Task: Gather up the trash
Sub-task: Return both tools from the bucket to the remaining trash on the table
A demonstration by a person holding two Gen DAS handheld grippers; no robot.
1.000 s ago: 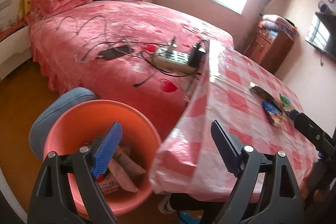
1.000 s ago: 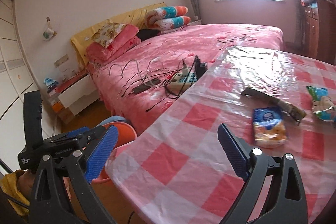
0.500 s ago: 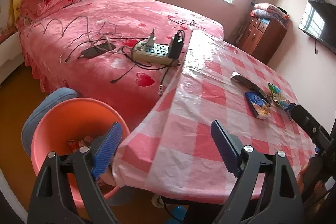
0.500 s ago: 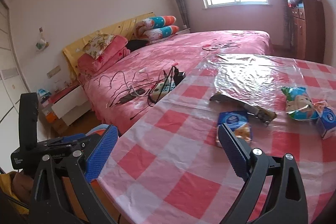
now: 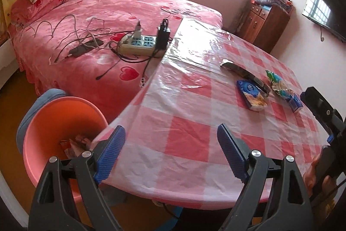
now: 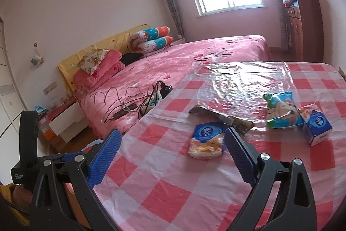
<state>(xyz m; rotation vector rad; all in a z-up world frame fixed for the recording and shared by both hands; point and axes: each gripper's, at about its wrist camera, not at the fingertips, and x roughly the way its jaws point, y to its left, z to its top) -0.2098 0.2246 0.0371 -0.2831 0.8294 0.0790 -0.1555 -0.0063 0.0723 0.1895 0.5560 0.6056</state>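
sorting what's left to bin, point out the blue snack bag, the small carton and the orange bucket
blue snack bag [image 6: 206, 140], right wrist view, middle of its front face
small carton [image 6: 317, 125], right wrist view, blue front panel
orange bucket [image 5: 62, 114], left wrist view, bare inner wall

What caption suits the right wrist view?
Open right hand-held gripper faces four pieces of trash on the checked table, blue snack packet nearest.

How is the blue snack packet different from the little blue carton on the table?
The blue snack packet lies flat; the little blue carton is a boxy block standing taller off the table. The packet is soft and crinkly, the carton stiff with sharp edges. The packet is nearer the right gripper; the carton sits beside the green bag. Both are blue trash.
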